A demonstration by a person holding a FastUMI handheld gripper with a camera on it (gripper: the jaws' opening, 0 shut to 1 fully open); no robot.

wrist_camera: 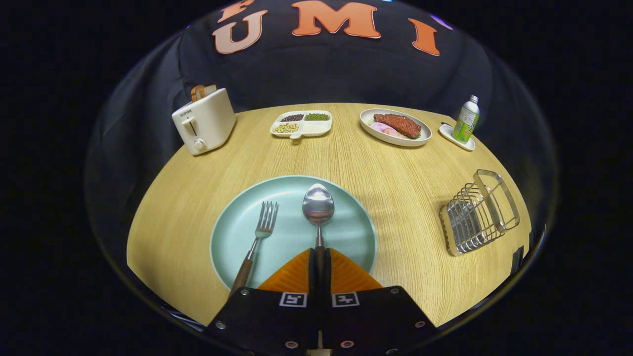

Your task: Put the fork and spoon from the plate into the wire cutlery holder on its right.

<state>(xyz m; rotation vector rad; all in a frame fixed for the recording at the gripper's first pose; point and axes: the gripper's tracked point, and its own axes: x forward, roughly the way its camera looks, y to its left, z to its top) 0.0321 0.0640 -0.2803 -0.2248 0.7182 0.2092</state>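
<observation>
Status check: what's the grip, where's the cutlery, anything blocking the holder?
Hand-held gripper shut on spoon handle, over teal plate. Fork on plate, left of spoon. Wire cutlery holder to the right, bare tabletop between.

Fork point(257, 236) and spoon point(318, 210) lie on the plate point(232, 232), holder point(478, 212) to its right.

Round wooden table point(346, 163), light grain, carrying a pale green plate point(232, 242) nearest the gripper point(319, 267), whose orange fingers are pressing together on the handle of the spoon point(318, 205) over that plate. The wire cutlery holder point(478, 211) is standing empty to the plate's right. Sitting along the far edge: a cream toaster point(203, 121), a divided white dish point(316, 129) of beans, an oval plate point(395, 138) of food, and a small white saucer point(457, 138) bearing a bottle point(467, 119).
</observation>
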